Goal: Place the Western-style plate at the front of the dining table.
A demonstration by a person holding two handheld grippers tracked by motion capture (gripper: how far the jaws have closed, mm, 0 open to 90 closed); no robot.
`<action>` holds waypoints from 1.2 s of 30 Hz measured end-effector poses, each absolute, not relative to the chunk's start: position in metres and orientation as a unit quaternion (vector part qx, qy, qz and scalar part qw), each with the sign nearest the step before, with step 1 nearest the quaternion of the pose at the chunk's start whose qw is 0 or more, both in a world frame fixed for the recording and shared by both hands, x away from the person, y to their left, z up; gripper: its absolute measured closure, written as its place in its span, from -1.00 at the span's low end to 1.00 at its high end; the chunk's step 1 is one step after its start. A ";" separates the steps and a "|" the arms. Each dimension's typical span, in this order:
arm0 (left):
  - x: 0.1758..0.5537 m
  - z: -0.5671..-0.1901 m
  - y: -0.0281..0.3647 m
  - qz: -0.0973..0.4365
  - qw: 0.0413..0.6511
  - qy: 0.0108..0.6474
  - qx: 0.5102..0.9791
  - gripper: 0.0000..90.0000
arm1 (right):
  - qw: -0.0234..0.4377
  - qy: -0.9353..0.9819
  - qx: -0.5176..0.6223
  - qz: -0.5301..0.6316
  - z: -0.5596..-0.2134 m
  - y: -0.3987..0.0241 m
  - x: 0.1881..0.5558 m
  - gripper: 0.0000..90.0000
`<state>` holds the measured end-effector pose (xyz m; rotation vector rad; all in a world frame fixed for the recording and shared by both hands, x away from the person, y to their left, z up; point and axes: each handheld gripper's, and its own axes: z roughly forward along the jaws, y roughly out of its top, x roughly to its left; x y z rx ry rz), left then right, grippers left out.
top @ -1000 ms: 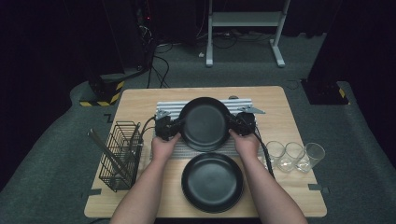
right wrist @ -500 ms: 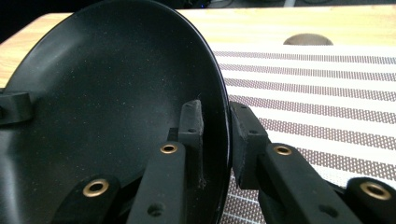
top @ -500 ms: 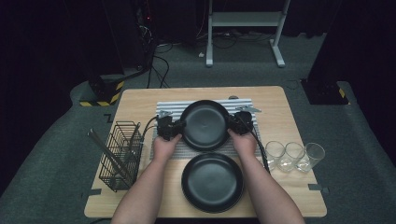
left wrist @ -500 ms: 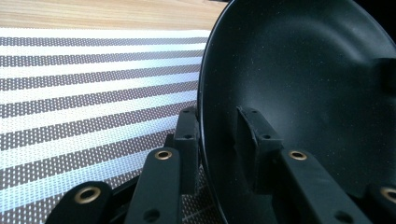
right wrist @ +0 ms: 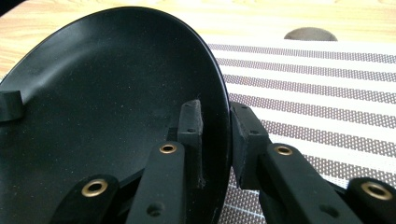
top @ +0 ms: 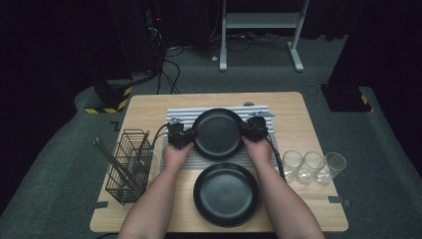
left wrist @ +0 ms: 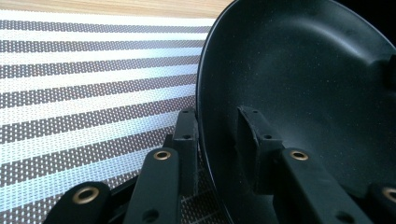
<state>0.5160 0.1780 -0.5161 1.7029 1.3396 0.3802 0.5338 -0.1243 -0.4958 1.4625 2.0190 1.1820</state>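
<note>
A black plate (top: 219, 133) is held between the two grippers over the striped placemat (top: 179, 113). My left gripper (top: 190, 137) is shut on its left rim, and my right gripper (top: 247, 132) is shut on its right rim. In the left gripper view the jaws (left wrist: 215, 121) straddle the plate (left wrist: 303, 93) rim, one jaw outside and one inside. The right gripper view shows the same grip (right wrist: 217, 109) on the plate (right wrist: 102, 102), with the placemat (right wrist: 327, 93) beyond. A second black plate (top: 226, 194) lies flat on the wooden table (top: 298, 114), nearer the person.
A black wire basket (top: 128, 164) holding long utensils stands at the table's left edge. Three clear glasses (top: 312, 166) stand in a row at the right. The person's forearms pass on either side of the near plate. A round hole (right wrist: 310, 34) sits in the tabletop past the mat.
The held plate and both hands have barely shifted; the right hand has eased slightly inward and down. Both grips on the rim stay as they were.
</note>
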 end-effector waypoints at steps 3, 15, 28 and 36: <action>0.517 -0.518 0.178 0.153 0.451 0.546 0.689 0.55 | 0.188 0.718 0.524 0.418 -0.497 -0.124 0.536 0.69; 0.522 -0.518 0.175 0.158 0.430 0.552 0.697 0.56 | 0.197 0.724 0.527 0.400 -0.504 -0.119 0.543 0.66; 0.525 -0.517 0.174 0.189 0.412 0.549 0.702 0.70 | 0.198 0.729 0.534 0.381 -0.512 -0.116 0.549 0.65; 0.523 -0.514 0.175 0.203 0.417 0.544 0.699 0.79 | 0.196 0.733 0.532 0.376 -0.515 -0.117 0.551 0.63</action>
